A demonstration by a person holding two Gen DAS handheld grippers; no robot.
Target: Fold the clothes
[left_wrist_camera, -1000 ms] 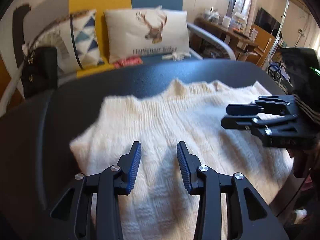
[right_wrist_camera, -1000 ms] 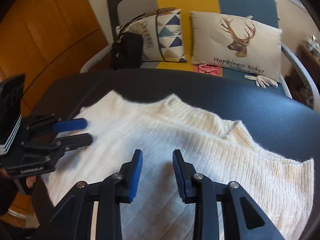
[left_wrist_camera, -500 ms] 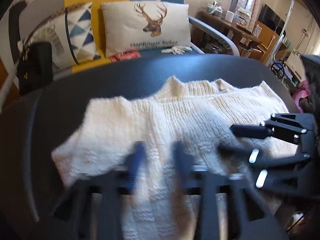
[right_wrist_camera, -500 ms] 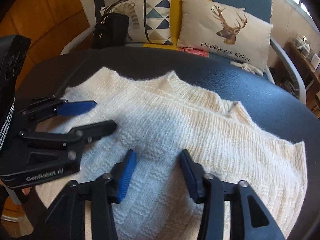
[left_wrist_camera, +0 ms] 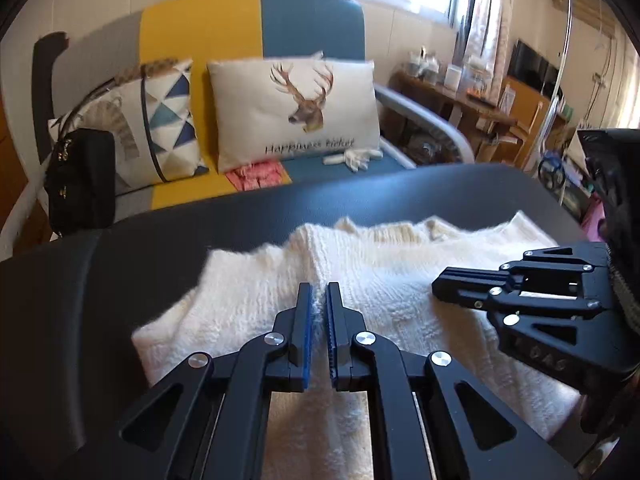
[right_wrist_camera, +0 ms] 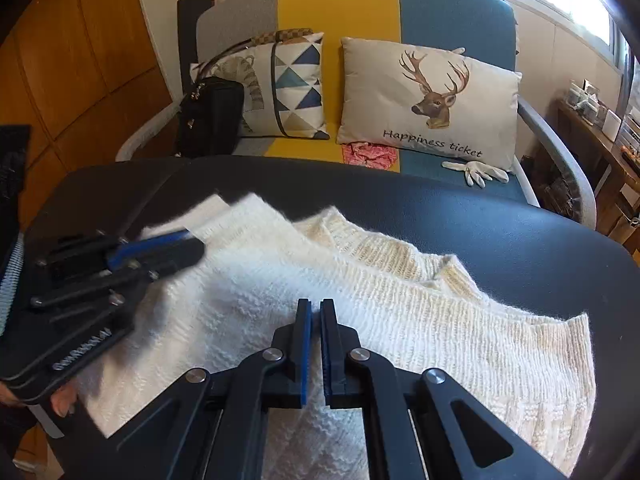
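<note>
A cream knitted sweater [left_wrist_camera: 400, 280] lies spread on the black table [left_wrist_camera: 120, 264], collar toward the sofa. My left gripper [left_wrist_camera: 319, 296] is shut on a pinched ridge of the sweater's knit near its left part. My right gripper [right_wrist_camera: 316, 312] is shut on a fold of the sweater [right_wrist_camera: 400, 320] near its middle. The right gripper also shows in the left wrist view [left_wrist_camera: 460, 284], low over the sweater's right side. The left gripper shows in the right wrist view [right_wrist_camera: 176, 248] at the sweater's left edge.
Behind the table stands a sofa [right_wrist_camera: 440, 12] with a deer pillow [right_wrist_camera: 432, 108], a triangle-pattern pillow [right_wrist_camera: 296, 84], a black handbag [right_wrist_camera: 212, 116], a pink cloth [right_wrist_camera: 368, 152] and a white glove [right_wrist_camera: 476, 172]. A cluttered wooden desk [left_wrist_camera: 460, 96] stands far right.
Both grippers were open above the sweater. They came down and closed, each pinching the knit. The fabric has bunched into ridges at both grippers.
</note>
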